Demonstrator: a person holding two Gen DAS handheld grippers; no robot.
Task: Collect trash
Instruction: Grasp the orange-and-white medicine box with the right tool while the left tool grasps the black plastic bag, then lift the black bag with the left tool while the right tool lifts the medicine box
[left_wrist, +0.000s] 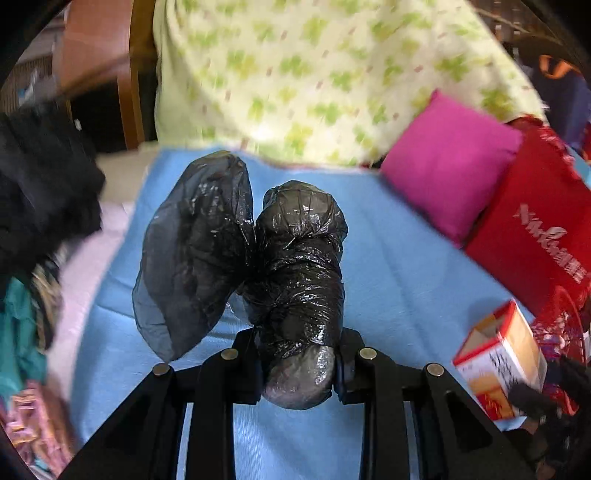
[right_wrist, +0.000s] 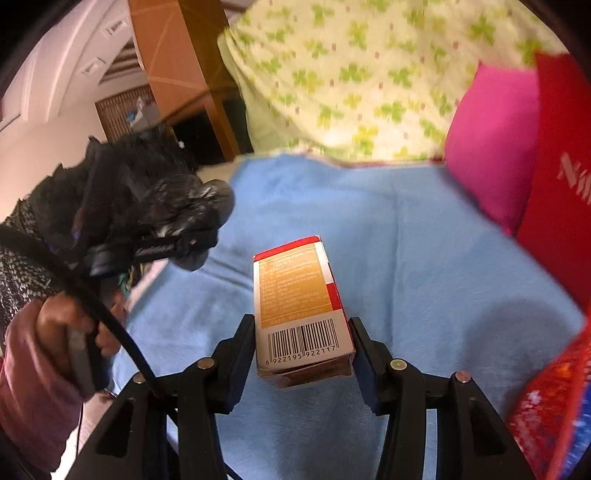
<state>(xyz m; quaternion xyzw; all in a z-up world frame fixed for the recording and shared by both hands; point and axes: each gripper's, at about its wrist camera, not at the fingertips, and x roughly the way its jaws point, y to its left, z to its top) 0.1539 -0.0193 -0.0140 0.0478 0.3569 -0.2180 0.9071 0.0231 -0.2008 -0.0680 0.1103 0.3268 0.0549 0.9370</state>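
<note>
My left gripper (left_wrist: 297, 363) is shut on a roll of black trash bags (left_wrist: 299, 280) and holds it above the blue blanket (left_wrist: 406, 280); a loose bag end (left_wrist: 192, 254) hangs open to its left. My right gripper (right_wrist: 303, 350) is shut on a small red, orange and white carton (right_wrist: 299, 306) with a barcode, held above the blue blanket (right_wrist: 424, 277). The carton also shows at the right edge of the left wrist view (left_wrist: 498, 358). The left gripper with the black bag roll (right_wrist: 184, 206) shows at the left of the right wrist view.
A green-patterned quilt (left_wrist: 314, 74) lies at the back of the bed. A pink cushion (left_wrist: 450, 162) and a red bag (left_wrist: 535, 229) sit at the right. Dark clothes (left_wrist: 40, 192) pile up at the left. A wooden post (right_wrist: 177, 74) stands behind.
</note>
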